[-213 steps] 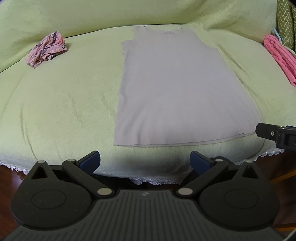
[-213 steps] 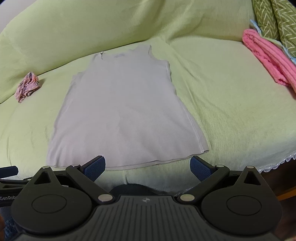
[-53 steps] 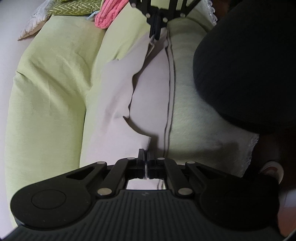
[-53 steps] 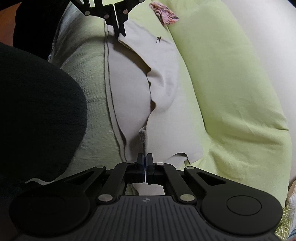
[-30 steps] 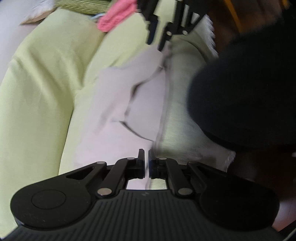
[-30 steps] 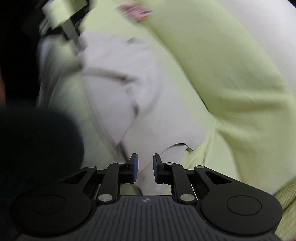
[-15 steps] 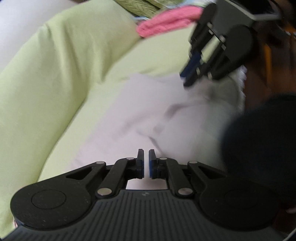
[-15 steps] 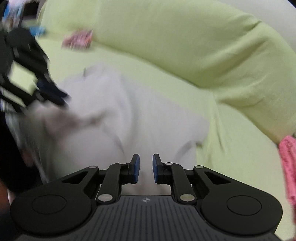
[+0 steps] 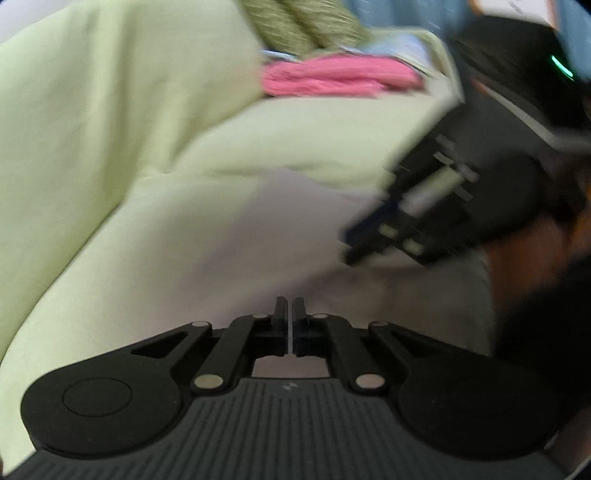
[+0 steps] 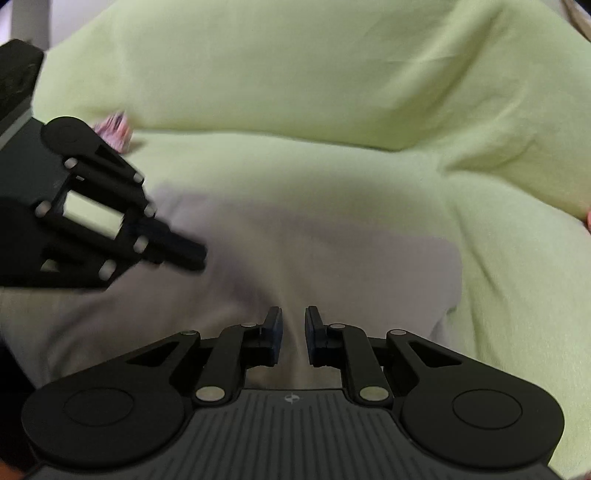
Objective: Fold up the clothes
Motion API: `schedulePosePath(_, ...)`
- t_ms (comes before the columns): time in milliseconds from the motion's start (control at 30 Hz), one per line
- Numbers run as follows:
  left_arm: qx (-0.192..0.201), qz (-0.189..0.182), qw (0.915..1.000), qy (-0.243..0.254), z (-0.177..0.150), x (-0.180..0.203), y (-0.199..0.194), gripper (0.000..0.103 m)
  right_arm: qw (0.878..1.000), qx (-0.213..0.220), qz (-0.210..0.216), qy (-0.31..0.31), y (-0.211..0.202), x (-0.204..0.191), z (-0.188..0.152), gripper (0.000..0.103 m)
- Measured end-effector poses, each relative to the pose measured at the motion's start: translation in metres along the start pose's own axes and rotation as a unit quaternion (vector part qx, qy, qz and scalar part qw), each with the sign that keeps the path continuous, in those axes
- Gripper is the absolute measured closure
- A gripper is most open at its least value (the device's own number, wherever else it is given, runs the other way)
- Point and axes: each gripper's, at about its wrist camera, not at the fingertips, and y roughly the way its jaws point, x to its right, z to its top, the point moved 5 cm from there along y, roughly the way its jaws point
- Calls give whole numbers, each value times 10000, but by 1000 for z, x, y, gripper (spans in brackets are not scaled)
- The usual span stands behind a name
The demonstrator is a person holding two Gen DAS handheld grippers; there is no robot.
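Matt cloth top (image 10: 332, 251), matt plastic right gripper (image 10: 293, 330), fuzzy pink towel (image 9: 332, 77)

A light green fabric sofa cover (image 10: 332, 92) drapes over the seat and backrest, filling most of both wrist views. In the left wrist view a folded bright pink knitted cloth (image 9: 332, 79) lies on the seat far ahead, with olive green patterned cushions (image 9: 295, 26) just behind it, both blurred. In the right wrist view a small crumpled pink patterned cloth (image 10: 116, 129) lies on the seat ahead and to the left.
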Motion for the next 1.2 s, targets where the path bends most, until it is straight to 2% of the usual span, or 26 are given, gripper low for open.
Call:
schedulePosePath(33,-221,105,9997,-11,1,-11,9,101,9998,-121,-15,131,4,0,4,88)
schedulePosePath(100,-688,110,9975,70,-2,-24,30,101,9962,-771,-226,334,23,0,-3,87)
schedulePosePath(133,-929,55,9956,139,-5,-28,41,101,9966,-664,-276,410,21,-1,-1,87)
schedulePosePath(167,-1111,-27,9936,215,-6,-31,48,102,9954,-762,-345,457,19,-1,2,87)
schedulePosePath(267,-1264,-476,9900,419,9,-31,34,100,9902,-1025,-661,684,7,-2,20,86)
schedulePosePath(300,-1213,-589,9897,487,16,-35,21,98,9893,-995,-749,754,0,-3,27,82)
schedulePosePath(367,-1125,-749,9877,790,19,-45,-5,98,9879,-914,-992,759,-14,-11,41,75)
schedulePosePath(433,-1174,-799,9817,1267,10,-60,-20,98,9863,-939,-1260,506,-24,-34,53,75)
schedulePosePath(500,-1144,-837,9724,1856,-7,-76,-29,98,9838,-944,-1506,220,-22,-66,61,75)
schedulePosePath(567,-959,-920,9603,2453,-23,-89,-34,97,9818,-886,-1660,275,-9,-98,70,76)
schedulePosePath(667,-478,-1217,9484,2889,-30,-102,-33,97,9755,-955,-1899,574,12,-143,76,78)
schedulePosePath(733,-244,-1441,9405,3068,-35,-100,-22,97,9706,-1047,-2015,796,23,-161,75,86)
schedulePosePath(833,-233,-1555,9115,3799,-60,-88,12,101,9643,-1150,-2168,993,31,-177,72,85)
schedulePosePath(900,131,-1601,8921,4223,-71,-86,15,103,9619,-1107,-2304,967,32,-184,73,83)
schedulePosePath(933,162,-1648,8891,4268,-70,-89,13,100,9622,-1037,-2356,895,38,-187,75,81)
schedulePosePath(967,156,-1708,8903,4219,-68,-93,9,99,9636,-949,-2381,756,48,-191,78,75)
schedulePosePath(1033,200,-1778,8906,4180,-66,-102,-2,97,9667,-805,-2398,400,65,-200,85,70)
schedulePosePath(1133,361,-1628,8743,4558,-65,-123,-16,96,9646,-829,-2480,-343,91,-215,92,65)
schedulePosePath(1200,459,-1642,8635,4747,-69,-128,-16,93,9581,-873,-2608,-800,110,-221,93,65)
